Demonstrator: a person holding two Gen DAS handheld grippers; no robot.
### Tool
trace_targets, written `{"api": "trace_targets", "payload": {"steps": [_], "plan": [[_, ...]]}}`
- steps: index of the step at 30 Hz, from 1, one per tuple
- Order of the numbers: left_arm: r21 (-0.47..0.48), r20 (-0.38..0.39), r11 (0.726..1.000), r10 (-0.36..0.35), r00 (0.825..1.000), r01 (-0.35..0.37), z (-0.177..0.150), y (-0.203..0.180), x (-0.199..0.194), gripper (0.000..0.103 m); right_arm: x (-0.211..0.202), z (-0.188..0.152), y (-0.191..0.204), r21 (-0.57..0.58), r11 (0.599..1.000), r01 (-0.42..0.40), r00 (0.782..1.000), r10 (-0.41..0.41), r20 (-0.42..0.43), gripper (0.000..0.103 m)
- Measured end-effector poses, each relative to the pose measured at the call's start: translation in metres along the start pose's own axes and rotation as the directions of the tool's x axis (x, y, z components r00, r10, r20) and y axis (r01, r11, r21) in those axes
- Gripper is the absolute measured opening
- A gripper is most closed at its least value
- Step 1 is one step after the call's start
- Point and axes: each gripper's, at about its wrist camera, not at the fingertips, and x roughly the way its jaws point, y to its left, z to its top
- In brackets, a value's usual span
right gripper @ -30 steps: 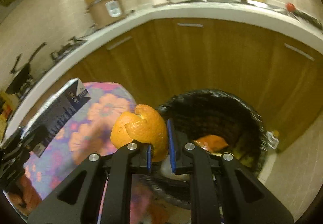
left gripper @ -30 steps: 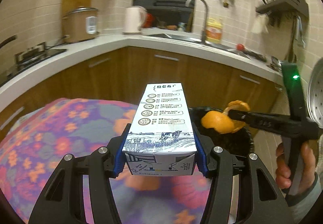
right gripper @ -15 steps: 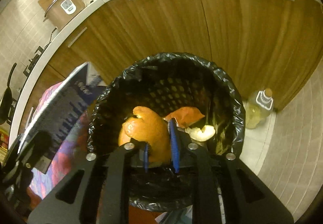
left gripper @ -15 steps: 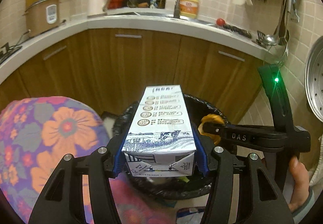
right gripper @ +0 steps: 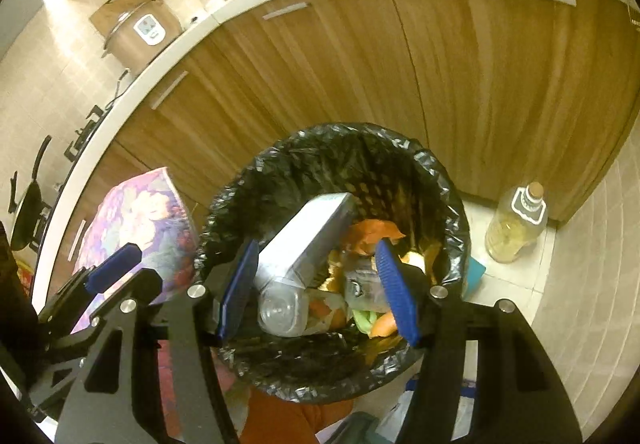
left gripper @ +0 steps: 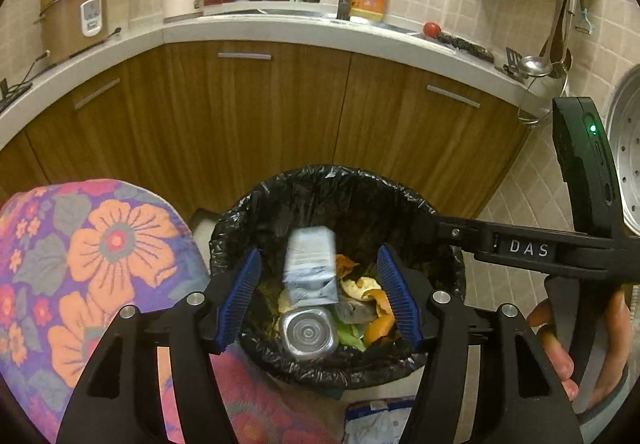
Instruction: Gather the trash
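A bin lined with a black bag (left gripper: 436,222) (right gripper: 444,180) stands on the floor below both grippers. The milk carton (left gripper: 310,270) (right gripper: 304,236) is blurred and lies tilted inside the bin, free of any pad. My left gripper (left gripper: 318,298) hangs over the bin with its jaws opening and nothing pressed between them. My right gripper (right gripper: 316,288) is also over the bin, jaws opening, empty. Orange peel (left gripper: 378,310) (right gripper: 374,230) lies among the rubbish beside a clear plastic bottle (left gripper: 308,334) (right gripper: 280,310). In the left wrist view the right gripper's body comes in from the right, held by a hand (left gripper: 560,348).
A table with a flowered cloth (left gripper: 100,256) (right gripper: 140,212) sits left of the bin. Wooden cabinets (left gripper: 260,116) under a white counter stand behind it. A bottle of yellow liquid (right gripper: 516,228) stands on the tiled floor at the right. Crumpled packaging (left gripper: 376,420) lies in front of the bin.
My left gripper let go of the milk carton, which dropped into the bin. My right gripper opened and the orange peel fell in. Both grippers had moved from over the table to the bin.
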Motion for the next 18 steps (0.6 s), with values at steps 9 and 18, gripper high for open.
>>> {"api": "trace_targets", "payload": {"steps": [9,18], "plan": [[-0.065,0.123,0.998,0.012,0.992,-0.004,-0.006,0.018,-0.061,0.068,-0.029,-0.005,0.051,-0.112,0.994,0.017,0.996,-0.007,0.091,0.057],[-0.134,0.215,0.990,0.065,0.975,-0.037,-0.027,0.035,-0.116,0.074,-0.063,-0.026,0.108,-0.227,0.970,0.089,0.976,-0.040,0.213,0.064]]}}
